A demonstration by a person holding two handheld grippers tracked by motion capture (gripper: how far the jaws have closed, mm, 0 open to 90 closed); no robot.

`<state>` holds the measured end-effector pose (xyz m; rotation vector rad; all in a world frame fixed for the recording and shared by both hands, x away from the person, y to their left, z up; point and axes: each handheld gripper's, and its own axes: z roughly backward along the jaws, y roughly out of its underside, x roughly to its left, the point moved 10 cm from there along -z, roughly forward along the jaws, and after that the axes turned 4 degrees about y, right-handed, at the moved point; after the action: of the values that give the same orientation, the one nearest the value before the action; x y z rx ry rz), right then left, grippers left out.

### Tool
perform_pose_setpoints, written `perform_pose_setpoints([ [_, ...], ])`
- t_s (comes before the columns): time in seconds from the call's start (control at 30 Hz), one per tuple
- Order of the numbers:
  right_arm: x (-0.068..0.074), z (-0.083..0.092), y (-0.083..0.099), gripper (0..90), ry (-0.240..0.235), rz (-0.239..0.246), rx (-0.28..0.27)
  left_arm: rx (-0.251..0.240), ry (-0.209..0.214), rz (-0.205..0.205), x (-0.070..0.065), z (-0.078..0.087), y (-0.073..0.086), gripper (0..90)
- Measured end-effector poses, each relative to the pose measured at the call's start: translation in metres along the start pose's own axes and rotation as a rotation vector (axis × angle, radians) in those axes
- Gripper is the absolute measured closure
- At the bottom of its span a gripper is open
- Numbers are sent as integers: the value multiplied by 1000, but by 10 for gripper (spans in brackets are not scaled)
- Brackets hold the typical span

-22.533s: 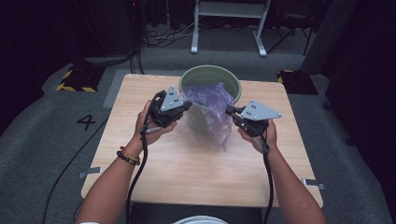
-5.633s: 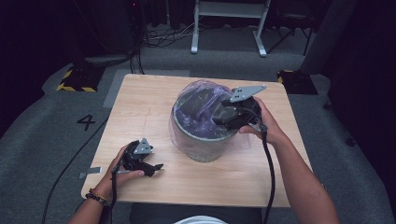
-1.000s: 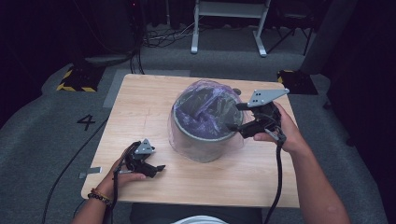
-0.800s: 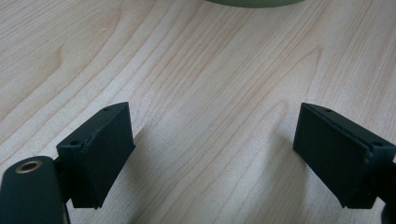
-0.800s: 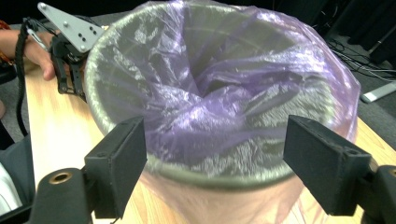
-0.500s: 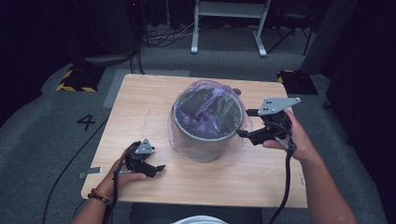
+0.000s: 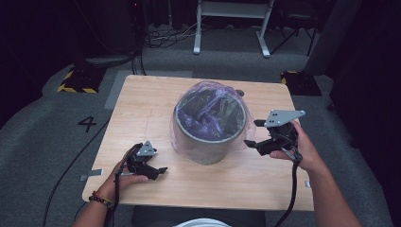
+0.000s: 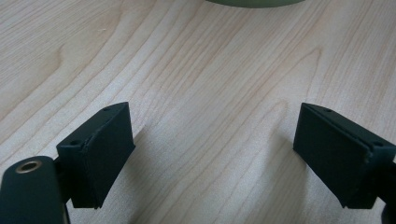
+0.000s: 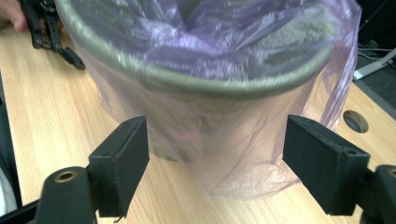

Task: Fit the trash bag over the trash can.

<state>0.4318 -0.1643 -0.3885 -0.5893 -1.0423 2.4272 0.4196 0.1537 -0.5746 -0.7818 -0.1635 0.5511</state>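
**Purple liner over the bin, both grippers off it**

Purple plastic, thin and see-through, is what we see draped over the grey-green bin [image 7: 211, 124] at the middle of the wooden table [image 7: 142, 101]; the liner bag [image 7: 208, 101] sinks into the bin's hollow and its skirt hangs down the outer wall all round, reaching the tabletop on the near side; in the right gripper view the film [image 9: 243, 154] lies crumpled and loose against the wall, not pulled flat

We hold the right gripper [image 7: 256, 134] just beside the bin's right flank, jaws wide apart and gripping nothing, the bag's skirt in front of them but apart from them; our left gripper [image 7: 160, 171] rests low at the table's near-left, well apart from the bin, and in the left gripper view its jaws also stand wide apart over bare wood

As we judge it, the lining is largely done: the bag is in and its mouth is folded over the rim; what seems left is tidying, smoothing the slack skirt and perhaps pressing the liner deeper inside, if anything at all
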Motion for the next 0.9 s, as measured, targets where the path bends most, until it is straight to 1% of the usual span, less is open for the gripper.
perform_pose_setpoints([
  [0.3,0,-9,20,229,12,-3,34,0,0,-1,0,0,0,119],
  [0.37,1,-12,24,229,10,-10,40,0,0,-1,0,0,0,120],
  [0.6,1,-19,44,229,15,-11,67,0,0,-1,0,0,0,120],
  [0.9,0,-28,71,227,11,-41,90,0,0,-1,0,0,0,120],
])
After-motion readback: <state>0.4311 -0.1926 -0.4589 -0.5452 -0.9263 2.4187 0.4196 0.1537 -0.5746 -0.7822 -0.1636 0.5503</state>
